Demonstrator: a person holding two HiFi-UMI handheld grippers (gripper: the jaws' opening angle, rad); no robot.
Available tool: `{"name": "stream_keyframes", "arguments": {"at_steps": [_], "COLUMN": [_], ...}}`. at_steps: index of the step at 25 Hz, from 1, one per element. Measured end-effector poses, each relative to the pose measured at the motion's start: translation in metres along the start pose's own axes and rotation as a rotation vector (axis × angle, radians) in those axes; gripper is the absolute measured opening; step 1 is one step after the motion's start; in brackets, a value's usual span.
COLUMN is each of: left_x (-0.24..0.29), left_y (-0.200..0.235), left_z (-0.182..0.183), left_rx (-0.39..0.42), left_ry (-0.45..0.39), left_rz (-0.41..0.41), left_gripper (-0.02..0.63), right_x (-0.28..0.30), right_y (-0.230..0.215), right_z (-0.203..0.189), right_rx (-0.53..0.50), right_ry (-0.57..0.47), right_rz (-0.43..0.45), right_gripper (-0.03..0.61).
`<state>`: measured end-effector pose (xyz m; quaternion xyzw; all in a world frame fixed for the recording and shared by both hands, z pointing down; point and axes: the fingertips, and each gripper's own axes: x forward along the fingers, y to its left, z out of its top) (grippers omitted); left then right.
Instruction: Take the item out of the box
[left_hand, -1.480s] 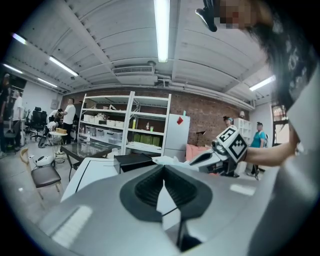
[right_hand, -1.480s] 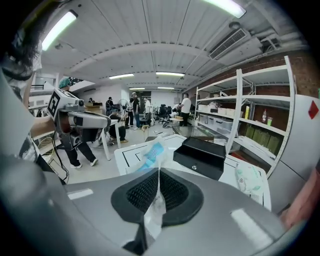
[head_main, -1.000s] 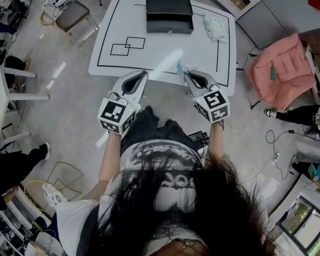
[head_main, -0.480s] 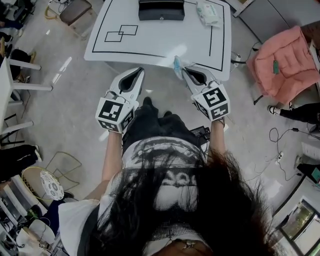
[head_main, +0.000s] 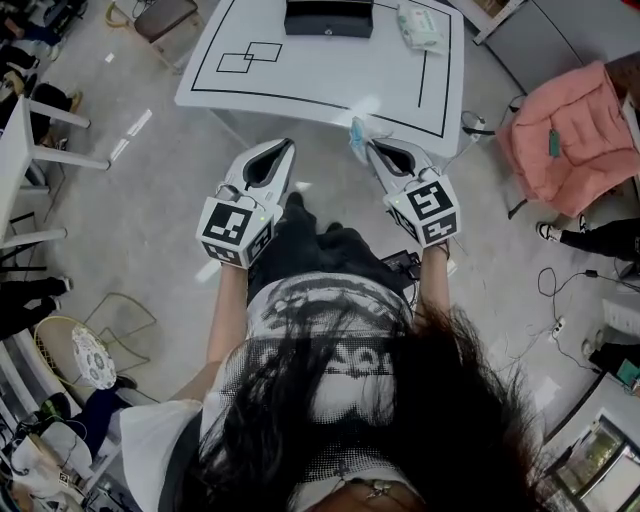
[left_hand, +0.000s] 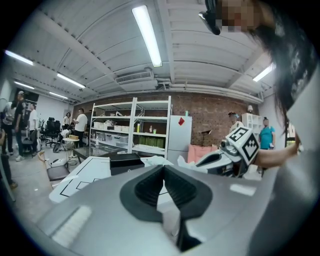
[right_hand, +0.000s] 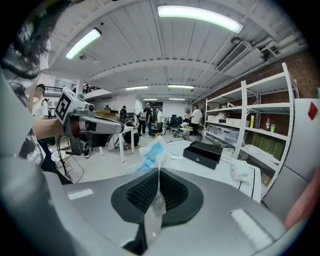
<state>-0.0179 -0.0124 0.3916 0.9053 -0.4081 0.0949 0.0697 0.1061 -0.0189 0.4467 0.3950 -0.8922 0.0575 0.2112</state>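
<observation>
The black box (head_main: 328, 18) stands at the far edge of the white table (head_main: 330, 75); in the right gripper view the black box (right_hand: 202, 151) shows beyond the jaws. My right gripper (head_main: 370, 146) is shut on a clear plastic packet (head_main: 357, 138) with a blue item inside, held in the air short of the table's near edge. That packet (right_hand: 151, 156) sticks up from between the closed pads. My left gripper (head_main: 286, 146) hangs level beside it, shut, with nothing in it. Its pads meet at the left gripper (left_hand: 163, 168) tips.
A white pouch (head_main: 420, 27) lies on the table right of the box. Black-lined squares (head_main: 250, 57) mark the table's left part. A pink jacket (head_main: 560, 135) lies over a chair at the right. Chairs and people's legs stand at the left, cables on the floor at the right.
The table's near edge has drawn farther from both grippers. The grippers keep their places side by side, and the right one still holds the packet.
</observation>
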Motion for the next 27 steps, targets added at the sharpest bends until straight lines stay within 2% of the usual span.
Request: {"name": "stream_keyframes", "arguments": {"at_steps": [20, 27], "left_x": [-0.02, -0.014], "left_y": [-0.013, -0.023], "left_z": [-0.012, -0.016], "left_rx": [0.015, 0.018], "left_ry": [0.0, 0.003], "left_rz": [0.015, -0.003], "left_gripper": [0.0, 0.0], "right_x": [-0.011, -0.012], "right_y": [0.015, 0.014], "right_z": [-0.006, -0.008], "right_rx": [-0.048, -0.053], "right_ry": [0.005, 0.009], "right_rz": [0.0, 0.006], "right_gripper": [0.009, 0.009]}}
